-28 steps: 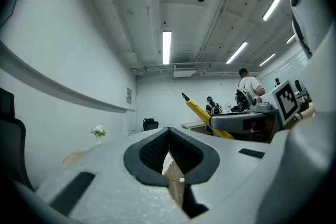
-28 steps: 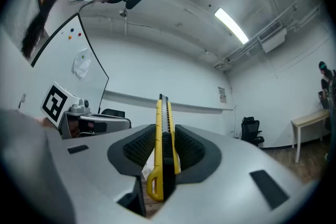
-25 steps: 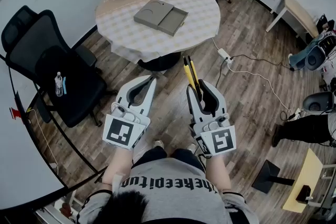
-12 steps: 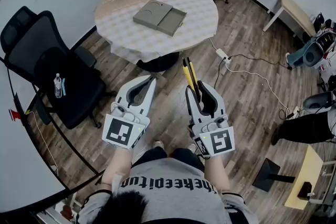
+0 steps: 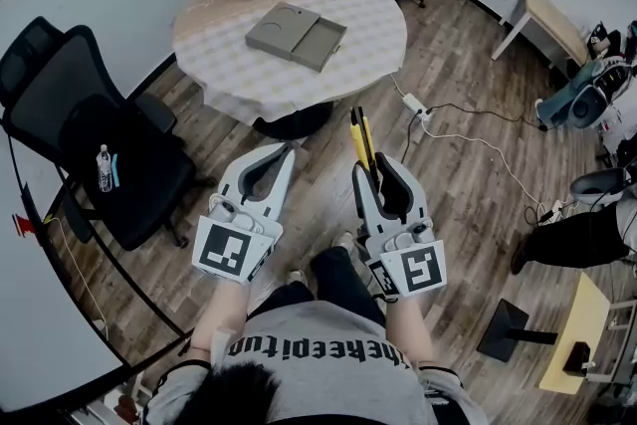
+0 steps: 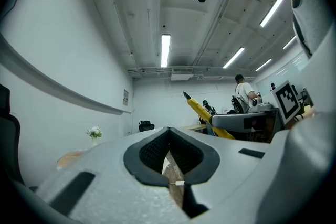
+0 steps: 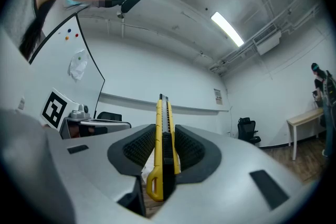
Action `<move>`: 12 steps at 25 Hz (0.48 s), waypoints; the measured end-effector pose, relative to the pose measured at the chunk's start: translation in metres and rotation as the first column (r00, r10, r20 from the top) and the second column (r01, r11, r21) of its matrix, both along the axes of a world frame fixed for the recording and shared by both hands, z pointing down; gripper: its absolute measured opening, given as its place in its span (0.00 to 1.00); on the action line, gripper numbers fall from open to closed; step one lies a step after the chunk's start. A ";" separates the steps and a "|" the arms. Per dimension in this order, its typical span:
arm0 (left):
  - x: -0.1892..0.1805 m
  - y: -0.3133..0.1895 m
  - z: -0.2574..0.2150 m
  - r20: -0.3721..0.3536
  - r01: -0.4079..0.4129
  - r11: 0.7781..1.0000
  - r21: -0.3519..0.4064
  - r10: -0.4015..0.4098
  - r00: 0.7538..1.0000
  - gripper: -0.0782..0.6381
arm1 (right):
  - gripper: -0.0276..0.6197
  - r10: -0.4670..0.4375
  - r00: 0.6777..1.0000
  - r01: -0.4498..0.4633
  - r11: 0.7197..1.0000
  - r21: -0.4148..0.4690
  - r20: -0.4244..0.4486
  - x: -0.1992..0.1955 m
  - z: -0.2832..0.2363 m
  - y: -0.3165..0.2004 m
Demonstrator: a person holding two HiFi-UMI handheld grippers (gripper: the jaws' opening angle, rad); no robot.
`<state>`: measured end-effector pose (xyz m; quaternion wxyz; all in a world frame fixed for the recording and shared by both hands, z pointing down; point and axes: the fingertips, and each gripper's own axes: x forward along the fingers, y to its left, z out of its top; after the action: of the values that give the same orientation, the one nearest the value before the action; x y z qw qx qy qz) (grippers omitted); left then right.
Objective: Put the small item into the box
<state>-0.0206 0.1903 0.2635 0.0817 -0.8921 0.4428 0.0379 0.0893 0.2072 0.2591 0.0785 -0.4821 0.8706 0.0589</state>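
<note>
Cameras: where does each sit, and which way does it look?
Head view: on the person's head, looking down at the round table and flat tan box; shows forearms, left gripper, right gripper.
Left gripper view: on the left gripper, looking along its shut, empty jaws at ceiling lights; person's head above.
Right gripper view: on the right gripper, looking along jaws clamping the yellow utility knife; head above too.
All three show that knife.

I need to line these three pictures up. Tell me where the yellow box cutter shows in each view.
Head view: the box cutter is at centre, sticking forward from the right gripper.
Left gripper view: the box cutter is right of centre, slanting up and left out of the right gripper.
Right gripper view: the box cutter is dead centre, upright between the jaws.
Shared landmark: the right gripper, shut on the cutter in all three.
</note>
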 end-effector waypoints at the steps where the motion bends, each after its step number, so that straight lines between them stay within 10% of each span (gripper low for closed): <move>1: 0.001 -0.003 0.000 -0.001 0.001 1.000 -0.001 -0.001 1.000 0.13 | 0.23 0.000 1.000 0.000 1.000 0.001 0.001 0.001 0.000 -0.003; 12: 0.012 -0.059 -0.005 -0.001 0.028 1.000 0.006 -0.028 1.000 0.13 | 0.23 -0.032 0.999 0.032 0.999 0.007 0.007 0.012 -0.002 -0.061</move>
<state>-0.0084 0.1316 0.2581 0.0846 -0.8854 0.4554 0.0383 0.1009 0.1466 0.2569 0.0842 -0.4680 0.8777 0.0588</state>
